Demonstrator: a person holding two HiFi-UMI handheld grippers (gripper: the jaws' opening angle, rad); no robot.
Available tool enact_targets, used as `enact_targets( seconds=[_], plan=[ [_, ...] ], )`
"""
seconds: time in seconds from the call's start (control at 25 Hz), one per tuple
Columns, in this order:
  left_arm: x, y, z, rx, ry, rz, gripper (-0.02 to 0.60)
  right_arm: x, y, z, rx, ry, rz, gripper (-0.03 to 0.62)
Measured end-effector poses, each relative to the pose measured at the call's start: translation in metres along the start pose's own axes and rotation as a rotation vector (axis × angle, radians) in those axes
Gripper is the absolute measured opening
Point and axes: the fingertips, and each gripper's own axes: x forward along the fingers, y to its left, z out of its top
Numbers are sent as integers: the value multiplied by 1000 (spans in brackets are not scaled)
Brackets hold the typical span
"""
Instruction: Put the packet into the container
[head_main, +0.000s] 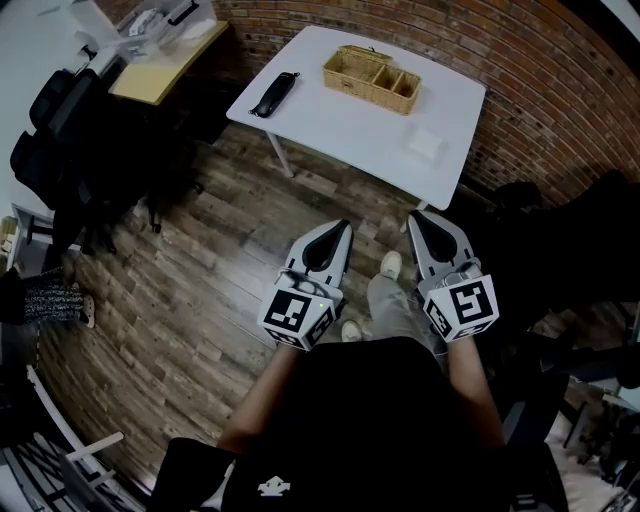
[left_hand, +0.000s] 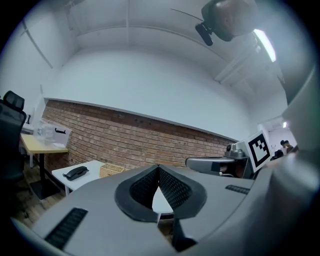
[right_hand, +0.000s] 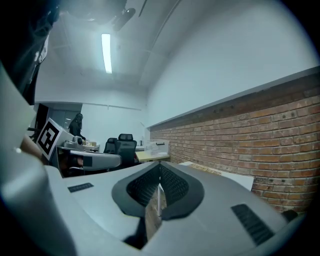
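Note:
A flat white packet (head_main: 425, 142) lies on the right part of the white table (head_main: 340, 125), in the head view. The container is a wicker basket (head_main: 371, 78) with compartments, standing at the table's far side; it also shows small in the left gripper view (left_hand: 111, 170). Both grippers hang over the wooden floor, well short of the table and close to the person's body. My left gripper (head_main: 345, 226) is shut with nothing in it, its tips touching (left_hand: 158, 166). My right gripper (head_main: 414, 215) is shut too, with nothing between its pads (right_hand: 160, 165).
A black handset-like object (head_main: 274, 94) lies at the table's left end. A wooden desk (head_main: 165, 65) with clear boxes and black office chairs (head_main: 60, 120) stand to the left. A brick wall (head_main: 520, 60) runs behind the table. The person's shoes (head_main: 390, 265) show below the grippers.

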Motion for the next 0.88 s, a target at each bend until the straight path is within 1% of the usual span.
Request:
enact_targets(
  seconds=[0.24, 0.4, 0.64, 0.72, 0.88],
  plan=[
    [53, 23, 1, -1, 7, -26, 5, 34, -48, 3, -1, -7, -35, 5],
    [94, 34, 4, 0, 16, -34, 5, 59, -89, 2, 10, 1, -59, 5],
    [150, 57, 11, 4, 23, -34, 5, 94, -140, 2, 9, 28, -56, 5],
    [175, 63, 15, -5, 21, -36, 5, 106, -163, 2, 21, 39, -55, 5],
    [219, 75, 23, -37, 14, -33, 5, 130, -199, 0, 29, 56, -24, 5]
  ],
)
